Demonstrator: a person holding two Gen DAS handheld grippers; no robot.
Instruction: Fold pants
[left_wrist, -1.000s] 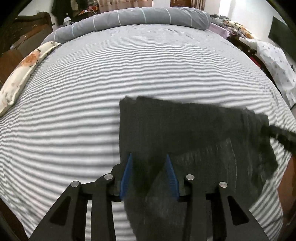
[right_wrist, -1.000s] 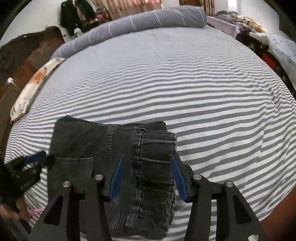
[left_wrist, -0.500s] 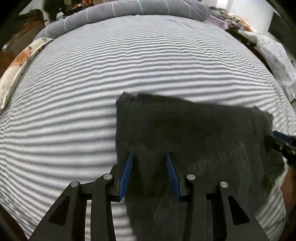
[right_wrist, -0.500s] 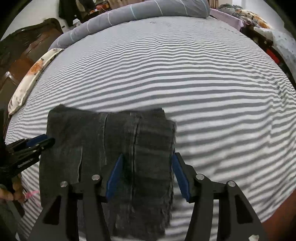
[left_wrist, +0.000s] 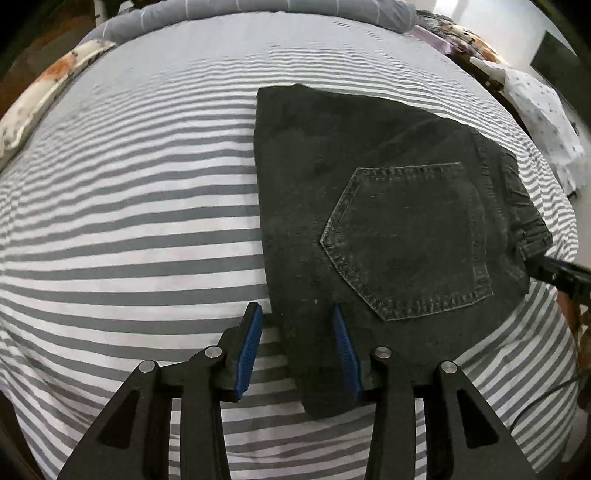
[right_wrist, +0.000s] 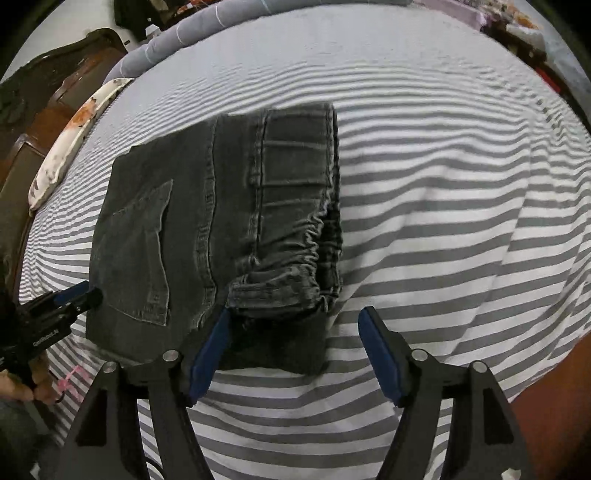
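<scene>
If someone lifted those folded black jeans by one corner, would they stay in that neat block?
Probably not: the folded black jeans are soft denim in loose layers, so they would likely droop and unfold. The thick waistband suggests some weight. The cloth looks grippy, unlikely to slip.

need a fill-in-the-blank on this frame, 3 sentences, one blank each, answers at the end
1. The folded black pants lie on a gray-and-white ____ bedsheet.
2. The fingers of the right hand-held gripper stand ____, gripping nothing.
3. In the left wrist view, the stitched back ____ of the pants faces up, right of the left hand-held gripper.

Answers: striped; open; pocket
</scene>
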